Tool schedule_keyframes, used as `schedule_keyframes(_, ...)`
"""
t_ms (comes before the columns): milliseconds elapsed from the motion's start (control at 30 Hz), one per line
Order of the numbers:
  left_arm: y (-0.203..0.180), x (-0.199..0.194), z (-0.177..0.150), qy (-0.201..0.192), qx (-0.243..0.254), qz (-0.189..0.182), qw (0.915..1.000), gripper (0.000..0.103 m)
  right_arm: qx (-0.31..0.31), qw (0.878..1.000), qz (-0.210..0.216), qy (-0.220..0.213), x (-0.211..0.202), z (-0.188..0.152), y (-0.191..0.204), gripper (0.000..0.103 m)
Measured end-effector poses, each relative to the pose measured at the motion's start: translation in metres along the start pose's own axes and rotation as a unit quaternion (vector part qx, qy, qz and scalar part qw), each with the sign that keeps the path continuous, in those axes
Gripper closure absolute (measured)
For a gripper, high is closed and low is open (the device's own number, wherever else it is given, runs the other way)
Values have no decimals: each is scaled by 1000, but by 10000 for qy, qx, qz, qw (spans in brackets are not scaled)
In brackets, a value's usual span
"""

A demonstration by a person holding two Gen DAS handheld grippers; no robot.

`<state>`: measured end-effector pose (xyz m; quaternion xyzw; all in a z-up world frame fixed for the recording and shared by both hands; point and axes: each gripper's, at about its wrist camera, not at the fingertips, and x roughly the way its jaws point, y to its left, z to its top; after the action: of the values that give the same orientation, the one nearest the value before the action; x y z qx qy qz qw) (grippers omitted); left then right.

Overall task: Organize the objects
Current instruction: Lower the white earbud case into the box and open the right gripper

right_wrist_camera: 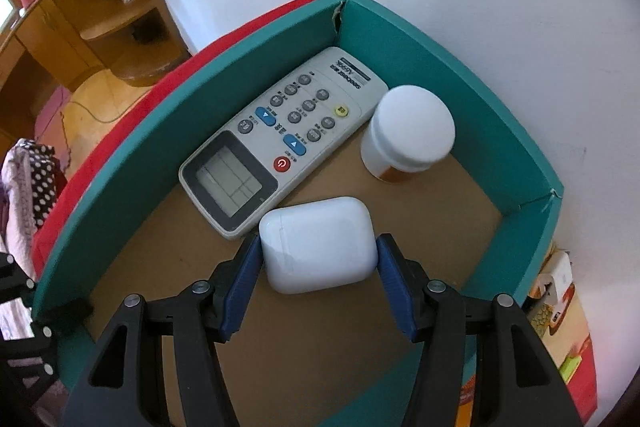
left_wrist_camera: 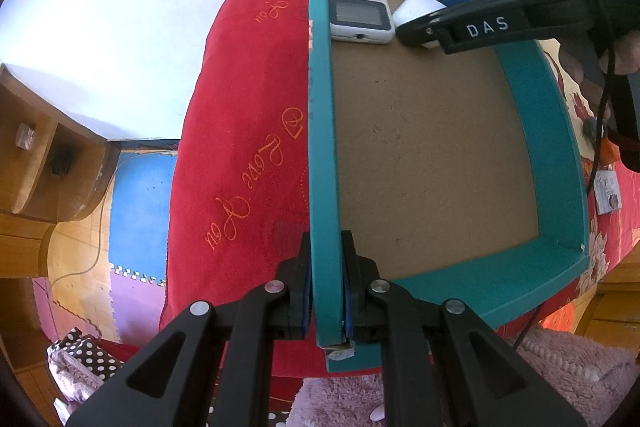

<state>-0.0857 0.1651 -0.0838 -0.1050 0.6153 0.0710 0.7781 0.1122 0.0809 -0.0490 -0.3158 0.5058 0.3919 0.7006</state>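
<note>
The left gripper [left_wrist_camera: 326,291] is seen clamped on the left wall of the teal box [left_wrist_camera: 320,131], its pads pressed to either face of the wall near the box's near corner. The right gripper [right_wrist_camera: 318,267] is closed on a white earbud case [right_wrist_camera: 318,245], which is held by both blue pads low over the cardboard floor. Just beyond the case a grey remote control [right_wrist_camera: 280,135] is laid along the left wall, and a white-capped jar [right_wrist_camera: 408,133] is stood in the far corner beside it. The nearer stretch of floor is left bare. "DAS" is read on the right gripper in the left view; "Love You" is embroidered on the red blanket [left_wrist_camera: 240,131]. The remote's small print is shown only in the right view.
</note>
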Motion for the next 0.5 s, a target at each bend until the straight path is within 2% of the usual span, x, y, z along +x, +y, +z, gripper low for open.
schedule_keyframes(200,0,0,0,-2,-4,-1,10000,94,13,9999,84,-94,3,-2,-5,43)
schedule_keyframes(500,0,0,0,0,3,3,10000,94,163,9992,-65,-371,-10,-14,-2,41)
